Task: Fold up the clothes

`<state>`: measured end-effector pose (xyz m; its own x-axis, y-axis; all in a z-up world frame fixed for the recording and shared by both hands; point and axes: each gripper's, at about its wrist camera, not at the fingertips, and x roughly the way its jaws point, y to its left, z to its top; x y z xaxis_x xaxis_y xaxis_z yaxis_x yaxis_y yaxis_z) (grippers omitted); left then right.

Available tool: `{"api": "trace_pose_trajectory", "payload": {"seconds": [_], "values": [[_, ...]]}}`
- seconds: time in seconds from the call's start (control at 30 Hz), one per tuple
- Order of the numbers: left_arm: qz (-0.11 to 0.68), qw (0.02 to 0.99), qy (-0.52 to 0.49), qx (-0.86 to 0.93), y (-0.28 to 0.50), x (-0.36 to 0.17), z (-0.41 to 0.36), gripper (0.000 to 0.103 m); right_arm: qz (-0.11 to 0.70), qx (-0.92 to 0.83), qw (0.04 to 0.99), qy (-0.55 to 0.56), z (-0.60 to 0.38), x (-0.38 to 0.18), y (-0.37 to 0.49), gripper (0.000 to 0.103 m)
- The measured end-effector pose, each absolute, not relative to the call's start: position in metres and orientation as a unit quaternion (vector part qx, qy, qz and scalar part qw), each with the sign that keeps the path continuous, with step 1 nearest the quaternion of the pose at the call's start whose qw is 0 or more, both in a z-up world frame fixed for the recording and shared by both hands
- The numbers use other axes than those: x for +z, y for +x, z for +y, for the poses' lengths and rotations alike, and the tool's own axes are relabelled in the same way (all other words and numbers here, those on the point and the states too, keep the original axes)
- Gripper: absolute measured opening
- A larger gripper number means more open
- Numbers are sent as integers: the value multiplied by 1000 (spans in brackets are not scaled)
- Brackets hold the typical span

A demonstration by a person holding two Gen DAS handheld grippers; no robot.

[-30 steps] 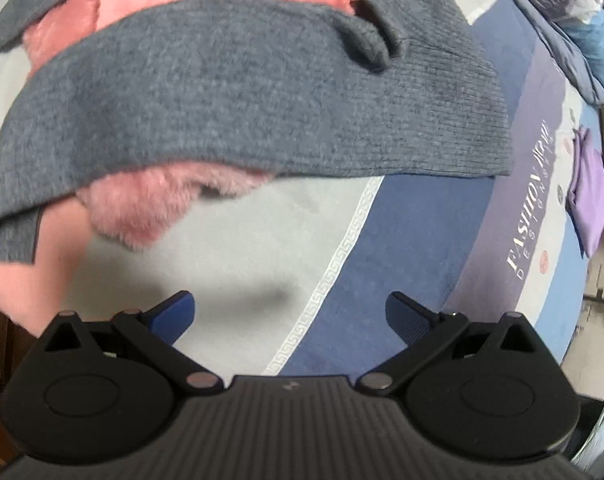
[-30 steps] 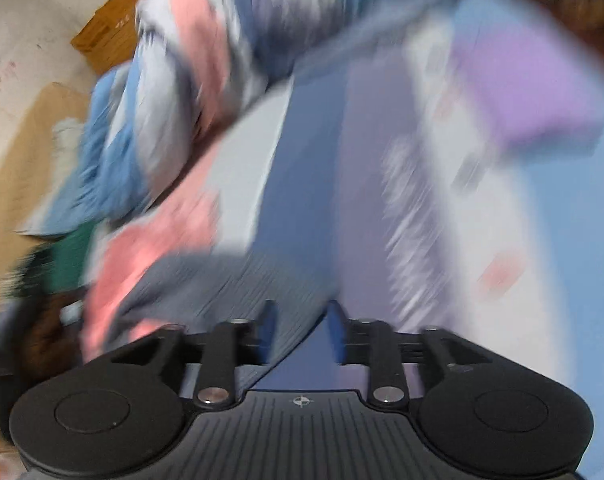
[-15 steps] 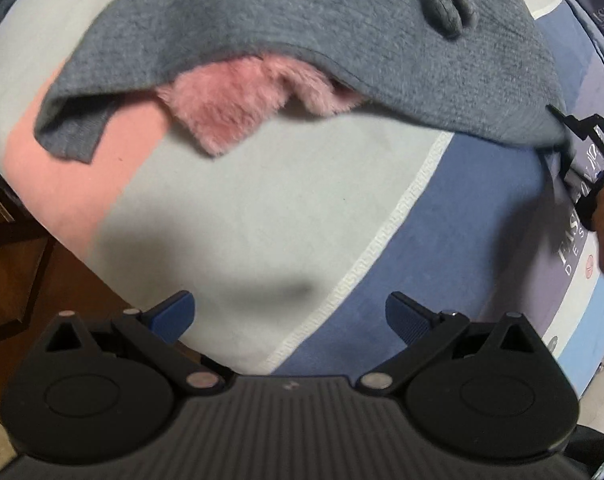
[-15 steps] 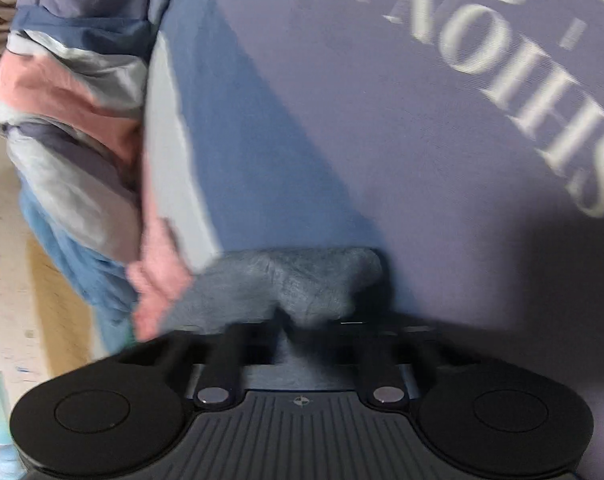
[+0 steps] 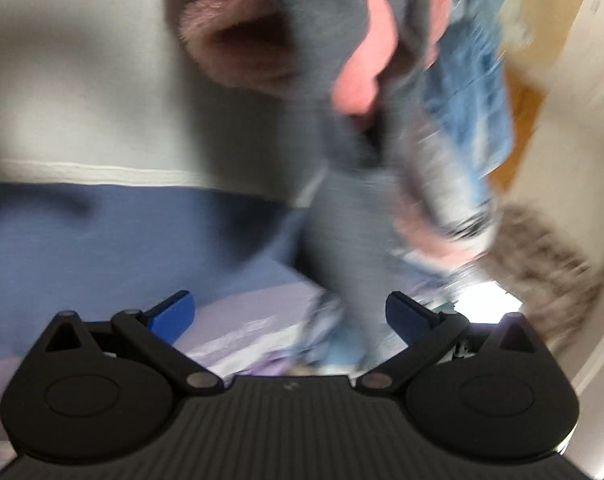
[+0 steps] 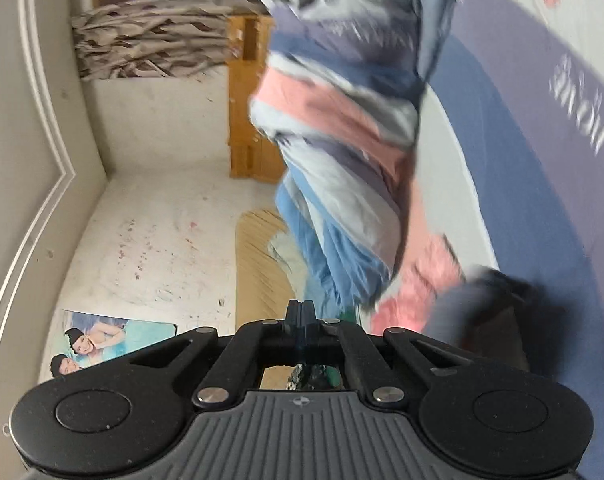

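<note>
The grey knit garment lies on the bed in the blurred left wrist view, stretching from the top centre down between the fingers, with a pink fleecy garment beside it. My left gripper is open and empty above the bedspread. My right gripper is shut with nothing visible between its fingers. A blurred grey and pink cloth edge shows at its lower right.
The bedspread has grey, blue and lilac bands. A bundled striped quilt lies along the bed's edge. Beyond it are a white wall, a wooden cabinet and a poster.
My left gripper swung round, so the grey garment now runs down the middle of its view. My right gripper let go of the grey cloth, closed fully and turned toward the wall.
</note>
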<state>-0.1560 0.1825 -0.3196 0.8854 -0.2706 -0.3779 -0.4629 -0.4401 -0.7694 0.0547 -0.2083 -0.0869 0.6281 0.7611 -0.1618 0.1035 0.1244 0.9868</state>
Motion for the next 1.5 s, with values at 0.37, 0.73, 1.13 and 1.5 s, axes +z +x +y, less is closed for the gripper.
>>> {"api": "trace_pose_trajectory", "payload": {"seconds": [0.37,0.73,1.13,1.5], "values": [[158,502,-834,168,-148,-342,223,103,514,128,680,507,-207,-191,15,36],[119,540,-808,204,-137,-340,265,95,568,65,677,463,-163,-271,25,51],[126,556,-795,206,-132,-332,296,82,498,16,654,569,-134,-306,70,72],[152,547,-795,214,-114,-336,304,62,557,48,666,494,-115,-300,118,11]]}}
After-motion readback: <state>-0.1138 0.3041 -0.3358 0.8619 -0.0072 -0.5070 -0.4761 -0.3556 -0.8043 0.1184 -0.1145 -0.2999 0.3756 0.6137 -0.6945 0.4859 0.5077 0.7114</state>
